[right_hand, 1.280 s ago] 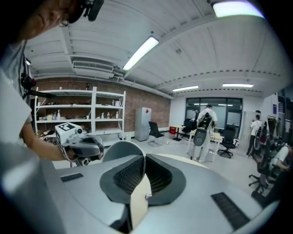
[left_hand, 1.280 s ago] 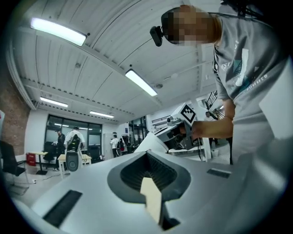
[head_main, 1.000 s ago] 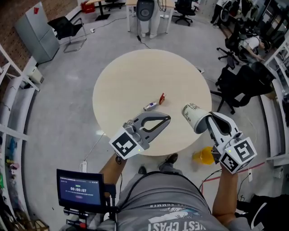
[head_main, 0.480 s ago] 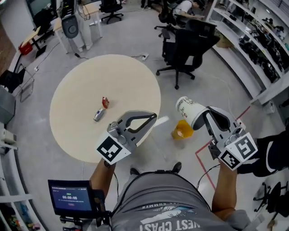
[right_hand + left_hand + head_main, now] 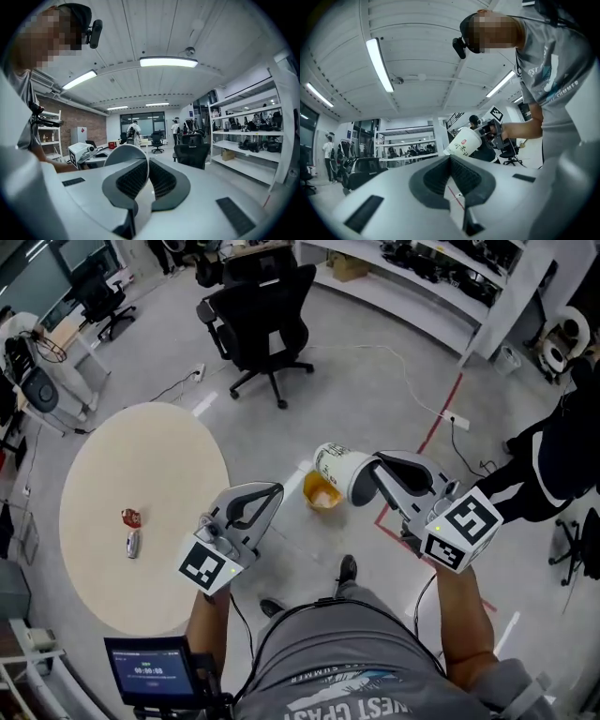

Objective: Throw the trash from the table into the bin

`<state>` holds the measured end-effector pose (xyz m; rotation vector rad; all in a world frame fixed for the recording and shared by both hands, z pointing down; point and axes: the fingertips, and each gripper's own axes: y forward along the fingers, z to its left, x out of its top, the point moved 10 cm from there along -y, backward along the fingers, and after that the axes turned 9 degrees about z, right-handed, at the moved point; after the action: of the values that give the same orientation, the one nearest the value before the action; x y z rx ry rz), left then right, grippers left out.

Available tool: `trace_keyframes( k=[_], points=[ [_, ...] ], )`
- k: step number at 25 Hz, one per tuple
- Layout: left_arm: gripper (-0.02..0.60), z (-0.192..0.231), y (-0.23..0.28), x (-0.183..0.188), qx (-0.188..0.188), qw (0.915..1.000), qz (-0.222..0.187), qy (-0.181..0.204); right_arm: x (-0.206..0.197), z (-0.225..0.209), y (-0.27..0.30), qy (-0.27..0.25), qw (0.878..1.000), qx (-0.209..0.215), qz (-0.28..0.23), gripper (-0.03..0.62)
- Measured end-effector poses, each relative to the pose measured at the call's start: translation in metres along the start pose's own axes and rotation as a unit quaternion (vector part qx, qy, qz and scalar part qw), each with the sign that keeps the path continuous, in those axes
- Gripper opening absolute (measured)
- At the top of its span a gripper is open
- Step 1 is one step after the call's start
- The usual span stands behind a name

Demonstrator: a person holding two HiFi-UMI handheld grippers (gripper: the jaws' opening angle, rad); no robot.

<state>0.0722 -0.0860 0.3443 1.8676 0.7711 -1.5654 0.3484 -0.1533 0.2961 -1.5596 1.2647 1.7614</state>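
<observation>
Gripping logo-printed paper cup (image 5: 337, 468), right hand-held gripper (image 5: 368, 480), shirt (image 5: 347, 652) reading SUMMER

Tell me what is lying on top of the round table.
On the table: a red wrapper and a small grey piece beside it. The left gripper covers part of its near edge.

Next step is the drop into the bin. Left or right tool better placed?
Right. The right tool is shut on the cup, which in the head view sits right beside the bin. The left tool is shut with nothing in it.
</observation>
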Motion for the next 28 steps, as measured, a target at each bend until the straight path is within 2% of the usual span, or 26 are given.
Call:
trace_keyframes(
  k=[2,4,11,13,20,24,28],
  points=[
    [0.041,0.008,0.042,-0.023,-0.011,0.9999,0.009,-0.002,-0.021,-0.041,0.007,0.008,1.0,-0.006,0.002,0.026],
    [0.041,0.012,0.061,-0.035,-0.016,0.9997,0.016,-0.011,-0.031,-0.06,0.013,0.013,1.0,-0.011,0.008,0.026],
    [0.041,0.018,0.064,-0.039,-0.025,0.9978,0.048,-0.038,-0.036,-0.065,0.016,0.043,0.998,-0.015,0.038,0.026],
    [0.041,0.026,0.066,-0.05,-0.026,0.9969,0.058,-0.046,-0.044,-0.071,0.026,0.049,0.997,-0.015,0.052,0.026],
    [0.041,0.08,0.096,-0.156,-0.027,0.99,0.107,-0.088,-0.131,-0.132,0.121,0.09,0.99,-0.014,0.109,0.026],
    [0.041,0.086,0.11,-0.221,-0.028,0.9837,0.136,-0.114,-0.198,-0.158,0.166,0.127,0.981,-0.012,0.144,0.026],
    [0.041,0.083,0.131,-0.294,-0.033,0.9767,0.162,-0.136,-0.283,-0.19,0.212,0.147,0.972,-0.014,0.181,0.026]
  ],
)
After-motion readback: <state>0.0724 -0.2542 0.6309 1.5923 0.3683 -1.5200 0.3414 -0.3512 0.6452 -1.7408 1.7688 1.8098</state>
